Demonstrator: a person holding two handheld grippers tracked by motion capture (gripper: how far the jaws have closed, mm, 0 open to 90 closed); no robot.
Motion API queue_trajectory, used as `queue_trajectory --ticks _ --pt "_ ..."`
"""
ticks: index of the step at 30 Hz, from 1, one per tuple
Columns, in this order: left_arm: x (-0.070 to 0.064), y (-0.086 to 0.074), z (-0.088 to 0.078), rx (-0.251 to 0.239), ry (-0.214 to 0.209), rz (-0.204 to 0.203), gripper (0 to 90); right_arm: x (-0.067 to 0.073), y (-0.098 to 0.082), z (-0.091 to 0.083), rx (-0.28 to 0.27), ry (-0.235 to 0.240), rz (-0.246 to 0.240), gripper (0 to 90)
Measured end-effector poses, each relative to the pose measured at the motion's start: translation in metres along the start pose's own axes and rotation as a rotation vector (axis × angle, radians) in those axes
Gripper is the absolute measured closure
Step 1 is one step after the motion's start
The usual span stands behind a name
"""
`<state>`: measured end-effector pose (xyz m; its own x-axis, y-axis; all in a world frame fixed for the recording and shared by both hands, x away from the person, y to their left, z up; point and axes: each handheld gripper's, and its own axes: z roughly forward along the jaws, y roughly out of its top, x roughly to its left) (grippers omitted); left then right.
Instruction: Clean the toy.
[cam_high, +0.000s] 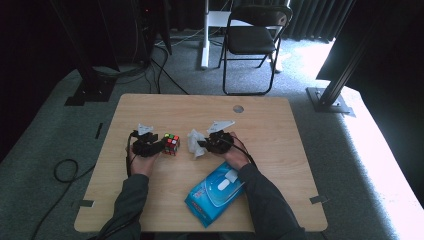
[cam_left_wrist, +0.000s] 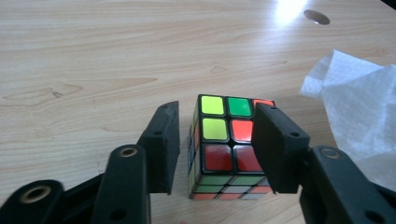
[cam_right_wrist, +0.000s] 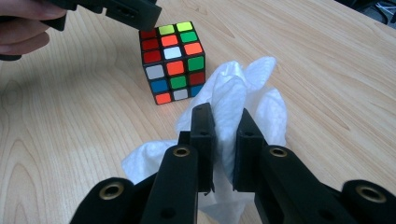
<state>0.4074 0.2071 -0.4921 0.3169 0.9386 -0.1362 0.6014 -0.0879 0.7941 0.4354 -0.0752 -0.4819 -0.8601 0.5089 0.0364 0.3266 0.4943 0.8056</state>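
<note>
Left gripper (cam_left_wrist: 215, 147) fingers clamped on puzzle cube (cam_left_wrist: 229, 147) | right gripper (cam_right_wrist: 224, 149) fingers pinching white wipe (cam_right_wrist: 233, 100) | both on wooden table (cam_high: 270, 125)

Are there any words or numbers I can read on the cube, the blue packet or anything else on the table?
Puzzle cube: no words or numbers, just coloured squares.
Blue wipes packet: there is print on it, but it is too small and blurred to read.
White wipe: plain, no writing.
Table and the two black grippers: no labels to be seen.
So nothing here can be read.
</note>
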Motion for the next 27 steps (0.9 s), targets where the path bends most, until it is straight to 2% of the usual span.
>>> queue_trajectory --ticks 5,16,27 --pt "0.0030 -0.0014 0.0061 0.026 0.007 0.000 58.0 -0.0003 -0.0003 -0.0001 -0.003 0.001 0.002 82.1" --pt "0.0064 0.0018 0.0097 0.034 -0.002 -0.015 62.2 -0.0004 -0.0006 0.0001 -0.001 0.002 0.002 81.9" --pt "0.0044 0.0006 0.0064 0.045 0.003 -0.025 62.3 0.0003 -0.0009 0.0007 0.005 -0.002 -0.005 81.3"
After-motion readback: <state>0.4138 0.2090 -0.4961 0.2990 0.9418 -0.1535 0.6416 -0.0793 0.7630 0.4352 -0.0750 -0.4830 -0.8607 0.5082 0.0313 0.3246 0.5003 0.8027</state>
